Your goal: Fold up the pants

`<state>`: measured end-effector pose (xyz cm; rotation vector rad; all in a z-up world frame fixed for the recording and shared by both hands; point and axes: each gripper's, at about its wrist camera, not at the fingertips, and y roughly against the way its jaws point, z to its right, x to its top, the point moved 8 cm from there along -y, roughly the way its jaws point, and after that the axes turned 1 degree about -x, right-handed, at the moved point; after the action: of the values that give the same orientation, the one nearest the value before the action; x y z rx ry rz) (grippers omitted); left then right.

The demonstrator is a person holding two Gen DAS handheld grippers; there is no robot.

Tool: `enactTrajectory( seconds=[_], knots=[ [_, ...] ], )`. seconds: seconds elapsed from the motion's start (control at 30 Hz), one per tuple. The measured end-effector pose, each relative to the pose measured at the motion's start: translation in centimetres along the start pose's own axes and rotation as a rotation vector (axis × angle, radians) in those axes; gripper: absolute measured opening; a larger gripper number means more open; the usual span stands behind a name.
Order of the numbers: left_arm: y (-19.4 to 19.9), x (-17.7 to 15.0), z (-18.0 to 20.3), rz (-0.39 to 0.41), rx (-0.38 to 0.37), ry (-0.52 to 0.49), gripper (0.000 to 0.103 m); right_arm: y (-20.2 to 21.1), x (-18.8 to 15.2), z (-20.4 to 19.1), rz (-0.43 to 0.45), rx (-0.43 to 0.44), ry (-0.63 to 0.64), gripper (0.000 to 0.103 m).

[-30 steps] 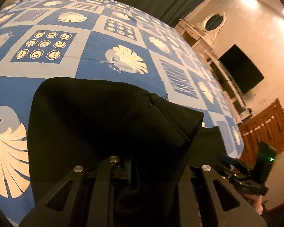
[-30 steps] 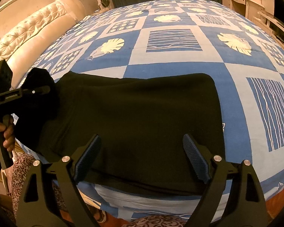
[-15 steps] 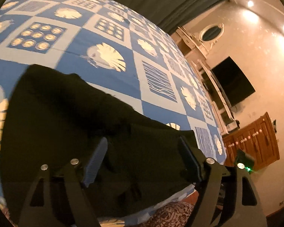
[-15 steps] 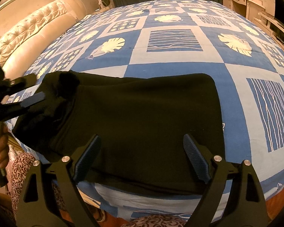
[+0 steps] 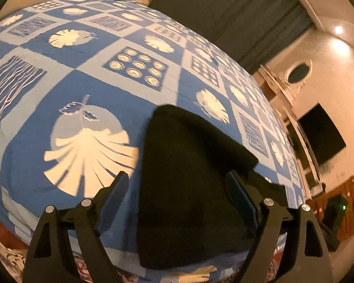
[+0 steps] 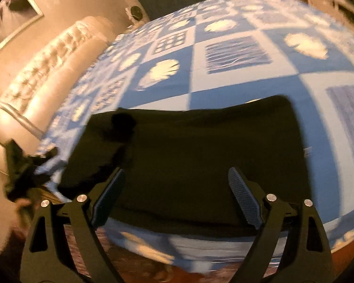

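The black pants point(image 5: 195, 188) lie folded on the blue patterned quilt point(image 5: 82, 82) near the bed's front edge. My left gripper point(image 5: 177, 174) hovers over their left end, its jaws opening wide; the cloth lies below them and the pads touch nothing. In the right wrist view the pants point(image 6: 200, 153) spread as a wide dark rectangle with a small bump at the left end. My right gripper point(image 6: 177, 171) stands open above their near edge, holding nothing. The left gripper point(image 6: 28, 172) shows blurred at the far left, off the pants.
A tufted cream headboard point(image 6: 47, 66) runs along the left of the bed. A dresser with an oval mirror point(image 5: 297, 70), a wall television point(image 5: 323, 136) and a wooden cabinet point(image 5: 351, 200) stand to the right. Dark curtains point(image 5: 224, 11) hang behind.
The left gripper went from shut on a raised fold of the pants to wide open. It pulled away to the left, and the cloth now lies down on the bed. The right gripper stayed open and tilted slightly.
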<state>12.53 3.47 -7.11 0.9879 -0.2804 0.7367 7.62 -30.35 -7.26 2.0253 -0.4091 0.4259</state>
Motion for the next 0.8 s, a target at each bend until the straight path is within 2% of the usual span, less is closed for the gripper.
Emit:
enactTrajectory(
  seconds=[0.13,0.2,0.37,0.53,0.7,0.8],
  knots=[
    [-0.3,0.3,-0.6,0.004,0.003,0.014,0.083,-2.9,0.0,-2.5,-0.094,0.148,-0.071,0.089],
    [-0.6,0.1,-0.7,0.000,0.012,0.007,0.083,-4.3,0.4,-3.6,-0.120,0.180,-0.088,0.089],
    [-1.2,-0.4,-0.7,-0.022,0.009,0.008,0.083,-7.1,3.5,-5.3,-0.107,0.207,-0.088,0.089],
    [-1.7,-0.7,-0.4,-0.035,0.009,-0.008,0.083,-10.1,6.0,-7.3,-0.099,0.194,0.004,0.089],
    [-2.0,-1.0,-0.5,-0.047,0.016,0.000,0.083,-13.0,5.3,-9.0,-0.158,0.211,0.070,0.089],
    [-2.1,-1.0,-0.6,-0.055,0.014,0.015,0.083,-12.9,5.0,-10.0,-0.133,0.199,0.132,0.089]
  ],
)
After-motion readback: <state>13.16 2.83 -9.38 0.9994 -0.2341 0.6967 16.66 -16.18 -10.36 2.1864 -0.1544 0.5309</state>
